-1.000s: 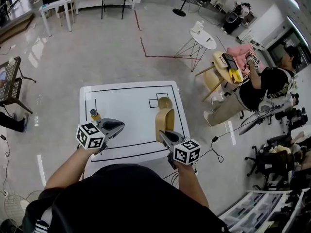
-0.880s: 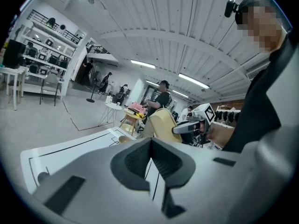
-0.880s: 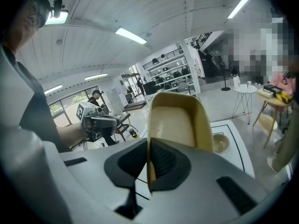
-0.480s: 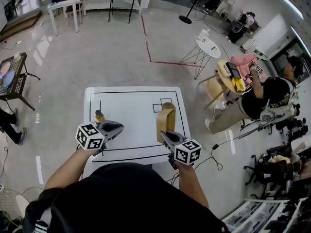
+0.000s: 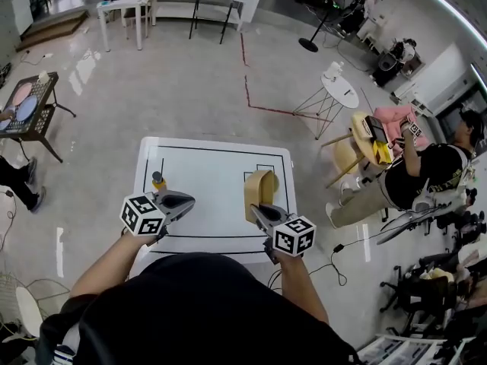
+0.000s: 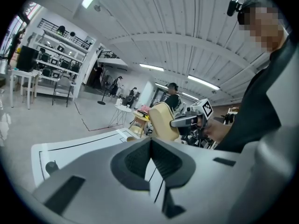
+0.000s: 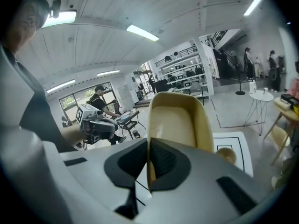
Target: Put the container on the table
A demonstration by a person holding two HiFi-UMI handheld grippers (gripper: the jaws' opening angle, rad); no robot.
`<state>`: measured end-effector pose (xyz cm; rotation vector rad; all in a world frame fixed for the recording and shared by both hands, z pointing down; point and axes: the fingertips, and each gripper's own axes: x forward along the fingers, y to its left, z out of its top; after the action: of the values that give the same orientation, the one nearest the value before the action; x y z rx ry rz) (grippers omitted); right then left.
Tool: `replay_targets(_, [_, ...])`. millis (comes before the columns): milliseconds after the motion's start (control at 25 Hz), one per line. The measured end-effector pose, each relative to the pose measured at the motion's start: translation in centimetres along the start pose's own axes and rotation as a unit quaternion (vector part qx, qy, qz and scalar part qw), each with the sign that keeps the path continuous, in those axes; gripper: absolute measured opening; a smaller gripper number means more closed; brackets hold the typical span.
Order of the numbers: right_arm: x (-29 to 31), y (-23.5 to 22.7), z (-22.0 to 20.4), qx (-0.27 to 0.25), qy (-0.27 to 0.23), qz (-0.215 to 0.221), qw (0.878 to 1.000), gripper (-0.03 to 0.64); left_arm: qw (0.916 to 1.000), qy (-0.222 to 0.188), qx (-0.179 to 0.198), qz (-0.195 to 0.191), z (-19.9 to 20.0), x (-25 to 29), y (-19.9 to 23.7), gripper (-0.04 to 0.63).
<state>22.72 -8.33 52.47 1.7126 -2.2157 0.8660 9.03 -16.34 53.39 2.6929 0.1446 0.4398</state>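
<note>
Tan container (image 5: 259, 190) hangs over the table (image 5: 205, 162), right gripper (image 5: 257, 211) jaws clamped on its rim, left gripper (image 5: 188, 201) jaws together.

The middle of the white table (image 5: 205, 204) was bare. A small bottle (image 5: 157, 180) stood left, a round brown thing (image 7: 227, 154) right.

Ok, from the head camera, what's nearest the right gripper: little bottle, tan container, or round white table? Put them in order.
1. tan container, held in the right gripper.
2. little bottle, over to the left.
3. round white table, far off, upper right.
</note>
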Motion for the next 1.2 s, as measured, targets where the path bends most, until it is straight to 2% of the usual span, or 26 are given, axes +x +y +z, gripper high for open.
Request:
replay_targets(640, [0.3, -3.5, -0.1, -0.02, 0.038, 0.039, 0.998, 0.011, 0.9986, -0.023, -0.024, 0.042, 0.6, 2.7, 0.5, 0.008])
replay_targets(1200, [4.0, -4.8, -2.5, -0.04, 0.098, 0.055, 0.993, 0.011, 0.9937, -0.059, -0.045, 0.084, -0.1, 1.5, 1.9, 0.008])
